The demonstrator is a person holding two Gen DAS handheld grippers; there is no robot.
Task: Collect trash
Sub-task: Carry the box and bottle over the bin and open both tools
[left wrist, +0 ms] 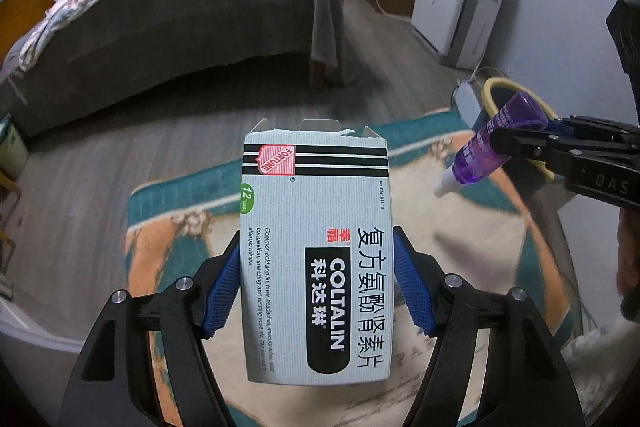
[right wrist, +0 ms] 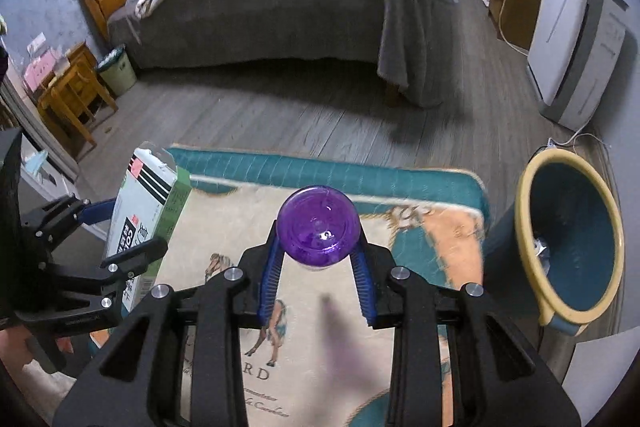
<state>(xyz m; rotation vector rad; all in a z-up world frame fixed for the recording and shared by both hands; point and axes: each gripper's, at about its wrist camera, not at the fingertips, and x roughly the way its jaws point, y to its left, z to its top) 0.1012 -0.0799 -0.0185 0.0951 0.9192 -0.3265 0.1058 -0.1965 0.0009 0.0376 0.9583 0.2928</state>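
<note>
My left gripper [left wrist: 316, 279] is shut on a white Coltalin medicine box [left wrist: 316, 251], held above the rug; the box also shows at the left of the right wrist view [right wrist: 146, 211]. My right gripper [right wrist: 318, 267] is shut on a small purple bottle [right wrist: 319, 225], its base facing the camera. In the left wrist view the purple bottle [left wrist: 488, 147] hangs tilted, white tip down, in the right gripper [left wrist: 516, 143]. A blue trash bin with a yellow rim [right wrist: 572, 239] stands on the floor to the right, with some white scrap inside.
A teal, orange and cream rug [right wrist: 400, 195] lies below both grippers. A bed with a grey cover [right wrist: 280, 3] stands behind. A white appliance [right wrist: 568, 27] is at the right wall. A wooden stool [right wrist: 72, 95] and a small green bin [right wrist: 118, 69] stand at left.
</note>
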